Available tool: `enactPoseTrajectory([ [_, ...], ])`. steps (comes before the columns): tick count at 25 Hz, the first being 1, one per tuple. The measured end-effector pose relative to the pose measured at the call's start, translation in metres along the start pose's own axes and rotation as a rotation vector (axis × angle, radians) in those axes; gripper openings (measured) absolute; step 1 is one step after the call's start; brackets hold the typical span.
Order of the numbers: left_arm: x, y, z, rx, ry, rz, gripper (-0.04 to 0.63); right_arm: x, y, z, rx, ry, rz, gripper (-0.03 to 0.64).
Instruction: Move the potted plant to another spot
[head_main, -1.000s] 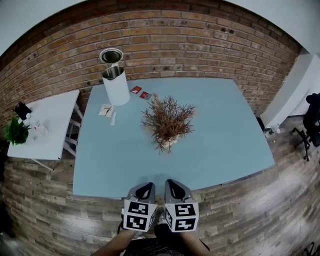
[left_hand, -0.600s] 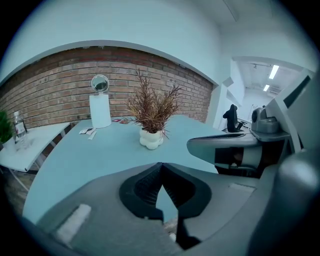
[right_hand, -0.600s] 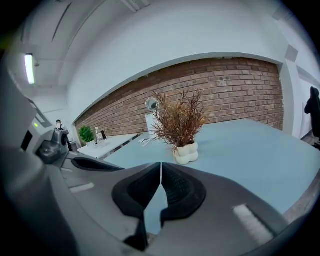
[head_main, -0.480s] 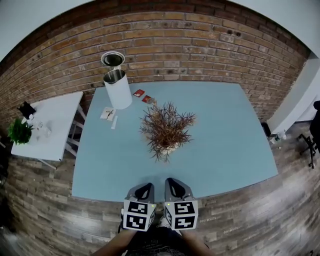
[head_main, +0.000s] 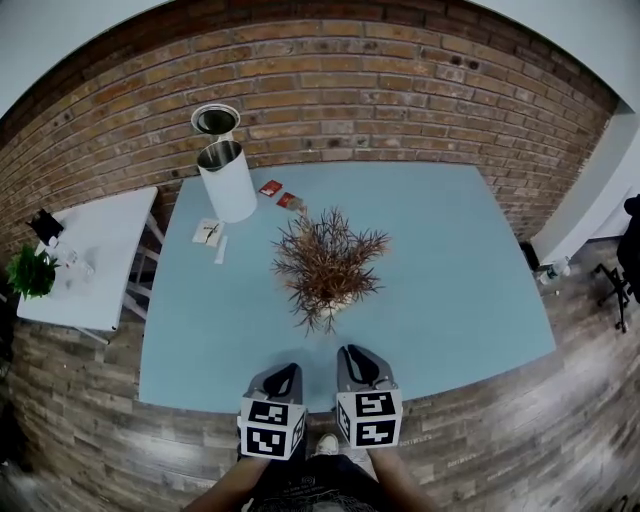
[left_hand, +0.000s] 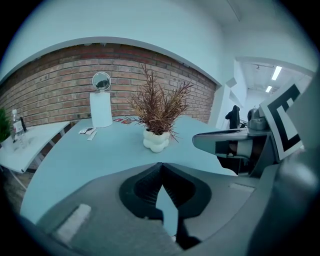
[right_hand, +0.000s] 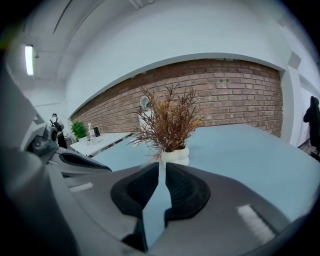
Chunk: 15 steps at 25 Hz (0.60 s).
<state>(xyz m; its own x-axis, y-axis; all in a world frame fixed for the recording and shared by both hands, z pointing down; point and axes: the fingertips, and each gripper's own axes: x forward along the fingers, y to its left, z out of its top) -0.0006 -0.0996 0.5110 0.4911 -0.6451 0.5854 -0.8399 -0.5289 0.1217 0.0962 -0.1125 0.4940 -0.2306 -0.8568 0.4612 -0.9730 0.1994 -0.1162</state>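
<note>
The potted plant (head_main: 328, 268) is a dry reddish-brown spiky bush in a white bumpy pot. It stands upright near the middle of the light-blue table (head_main: 460, 260). Both grippers hang side by side over the table's near edge, a good way short of the pot. My left gripper (head_main: 285, 372) is shut, its tips touching with nothing between them (left_hand: 160, 165). My right gripper (head_main: 352, 355) is shut and empty too, with only a thin slit between its pads (right_hand: 162, 167). The plant (left_hand: 157, 107) stands straight ahead in the left gripper view, and likewise the plant (right_hand: 170, 122) in the right gripper view.
A white cylindrical bin (head_main: 228, 180) with a raised lid stands at the table's far left. Two red packets (head_main: 280, 193) and a white card (head_main: 208, 232) lie near it. A small white side table (head_main: 85, 260) carries a green plant (head_main: 30, 270). Behind is a brick wall.
Both grippers have moved forward over the table's near edge toward the plant, the right one slightly further ahead. The plant has not moved.
</note>
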Motion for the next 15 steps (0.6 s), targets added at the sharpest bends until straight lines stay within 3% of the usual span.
enactPoseTrajectory([
  [9, 0.028, 0.017, 0.019, 0.009, -0.001, -0.03, -0.006, 0.031, -0.024, 0.005, -0.01, 0.03, -0.032, 0.058],
  [15, 0.038, 0.031, 0.022, 0.002, 0.011, -0.024, -0.006, 0.052, -0.033, -0.001, -0.022, 0.064, -0.008, 0.117],
])
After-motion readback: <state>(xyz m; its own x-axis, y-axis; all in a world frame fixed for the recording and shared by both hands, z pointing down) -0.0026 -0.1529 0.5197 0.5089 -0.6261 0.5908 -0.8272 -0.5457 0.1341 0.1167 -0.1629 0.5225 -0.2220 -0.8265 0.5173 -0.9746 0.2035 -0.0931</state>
